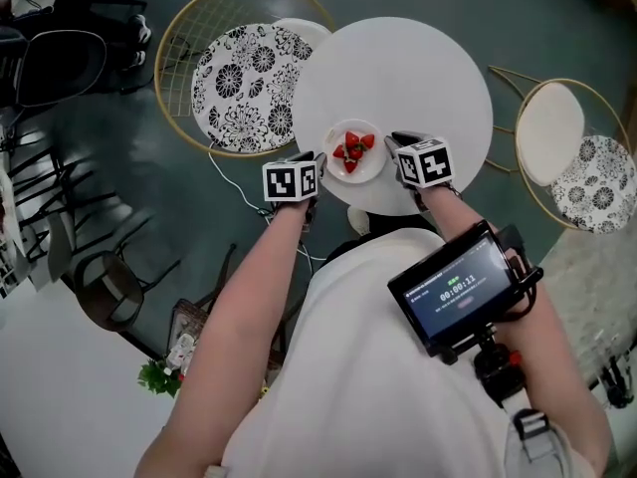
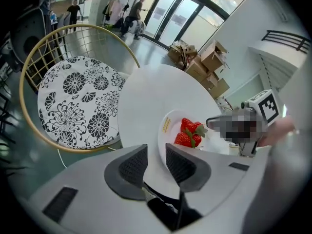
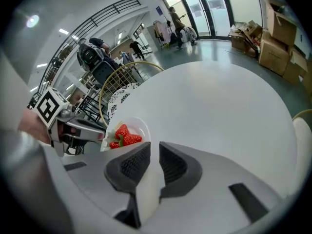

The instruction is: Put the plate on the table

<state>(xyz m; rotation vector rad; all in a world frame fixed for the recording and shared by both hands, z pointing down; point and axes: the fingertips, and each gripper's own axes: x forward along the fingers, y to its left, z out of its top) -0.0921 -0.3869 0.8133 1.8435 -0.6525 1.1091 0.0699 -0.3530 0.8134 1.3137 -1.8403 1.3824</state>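
Plate (image 1: pixel 372 164) (image 2: pixel 168 130) (image 3: pixel 140 127), small, white and round, sits over the near edge of the round white worktop (image 1: pixel 398 68) (image 2: pixel 146 91) (image 3: pixel 219 106), on the side closest to the person. A few red strawberries (image 1: pixel 353 150) (image 2: pixel 191 132) (image 3: pixel 124 136) with green tops lie in its middle. Whether its base touches the worktop or hangs just above it, I cannot tell.

Both grippers hold it, one on each side. The left gripper (image 1: pixel 318 161) (image 2: pixel 156 152) reaches in from off the worktop's near left edge, and its jaws are closed on the plate's rim, which runs between the ribbed pads. The right gripper (image 1: pixel 392 147) (image 3: pixel 155 152) comes in over the worktop's near right edge, its jaws likewise pinched on the opposite rim. Each marker cube sits just behind its jaws, and the person's bare forearms stretch back from them.

The rest of the worktop's surface is bare white. To the worktop's left, partly tucked under it, stands a gold wire chair with a black-and-white flowered cushion (image 1: pixel 244 83) (image 2: pixel 78 101). To the worktop's right stands a second gold-framed chair (image 1: pixel 572 147). Beyond the worktop's far side, cardboard boxes (image 2: pixel 204 62) (image 3: pixel 278 38) are stacked by the glass doors.
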